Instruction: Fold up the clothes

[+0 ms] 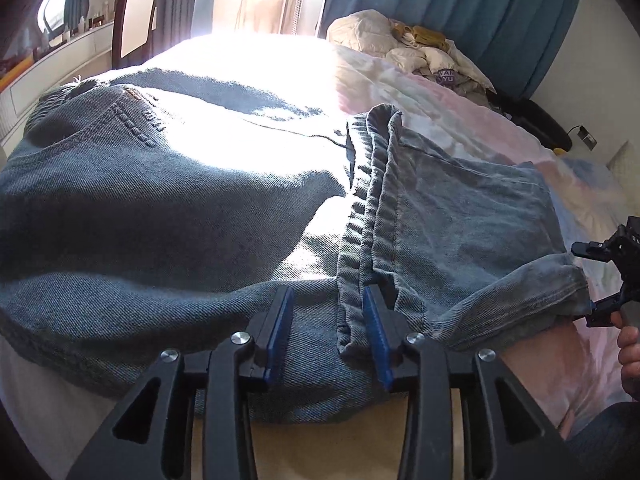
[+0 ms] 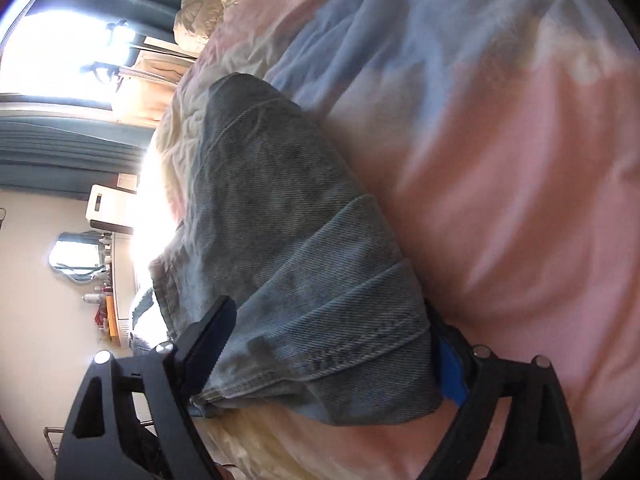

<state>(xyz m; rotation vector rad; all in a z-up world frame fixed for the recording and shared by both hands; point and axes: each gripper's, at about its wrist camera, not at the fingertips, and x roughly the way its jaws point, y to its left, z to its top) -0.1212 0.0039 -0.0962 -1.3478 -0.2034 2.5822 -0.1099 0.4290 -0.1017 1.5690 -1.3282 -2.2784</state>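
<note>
- A pair of blue jeans (image 1: 168, 184) lies across the bed (image 1: 460, 104), which wears a cover in pale pink, blue and white patches.
- In the left wrist view the waist end with a stitched back pocket (image 1: 132, 120) lies to the left, and a leg is folded back over the rest so that its hems (image 1: 372, 208) run up the middle of the picture.
- The left gripper (image 1: 328, 340) points down at the near edge of the denim. Its fingers (image 1: 280, 320) stand partly apart, with the doubled hem edge between them; the right-hand blue pad touches that fold, while the left-hand pad rests on the flat denim and a gap shows between it and the fold. It does not pinch the cloth.
- The right gripper (image 2: 332, 360) is rolled onto its side, so the room appears tilted in its own view. Its fingers (image 2: 208, 344) are spread wide on either side of the leg end of the jeans (image 2: 288, 248); the cuff (image 2: 360, 344) lies between them, and I cannot tell whether either pad presses on it.
- From the left wrist view the right gripper (image 1: 600, 276) shows at the far right edge, at the folded corner of the leg, with a hand (image 1: 630, 348) on its handle.
- At the far end of the bed a crumpled cream duvet (image 1: 404, 44) is heaped up, with teal curtains (image 1: 480, 8) behind it.
- Strong sunlight washes out the middle of the bed and part of the denim.
- A white dresser (image 1: 60, 52) with small bottles stands beside the bed on the left.
</note>
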